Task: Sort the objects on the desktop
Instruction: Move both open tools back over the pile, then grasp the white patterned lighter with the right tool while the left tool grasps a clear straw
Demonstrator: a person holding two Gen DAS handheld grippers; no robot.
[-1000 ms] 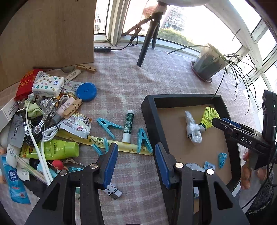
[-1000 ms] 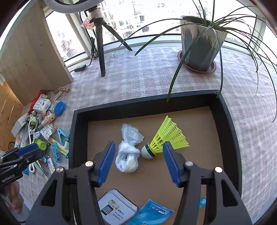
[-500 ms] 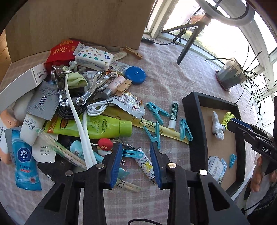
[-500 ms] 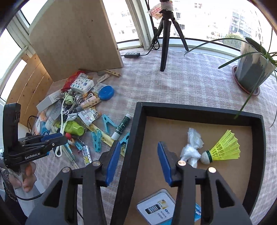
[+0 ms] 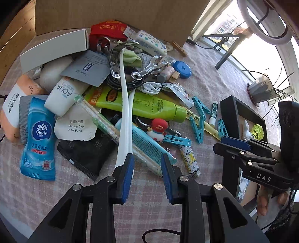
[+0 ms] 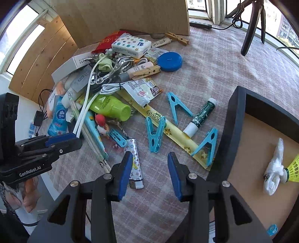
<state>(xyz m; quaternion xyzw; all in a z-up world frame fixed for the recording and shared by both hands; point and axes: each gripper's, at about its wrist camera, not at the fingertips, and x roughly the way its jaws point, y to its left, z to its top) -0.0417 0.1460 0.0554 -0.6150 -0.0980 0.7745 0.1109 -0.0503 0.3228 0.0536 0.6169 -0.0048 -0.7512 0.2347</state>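
A heap of small objects lies on the checked cloth: a green tube (image 5: 142, 106), a white band (image 5: 124, 115), a blue comb (image 5: 149, 144), blue clothes pegs (image 6: 155, 134), a glue stick (image 6: 200, 117) and a patterned lighter (image 6: 135, 168). My left gripper (image 5: 147, 164) is open and empty, low over the near end of the comb and the white band. My right gripper (image 6: 149, 164) is open and empty above the cloth between the lighter and the black tray (image 6: 231, 119). The tray holds a yellow shuttlecock (image 6: 293, 168) and a white plastic bag (image 6: 274, 172).
A wooden board (image 6: 130, 15) stands behind the heap. A tripod (image 6: 252, 24) and a potted plant (image 5: 261, 89) stand farther back by the window. A Vinda wipes packet (image 5: 38, 138) and a white box (image 5: 54, 50) lie at the heap's left side.
Both grippers have swung left, away from the tray toward the heap. The left one has dropped closer to the comb and band. Both stay open.
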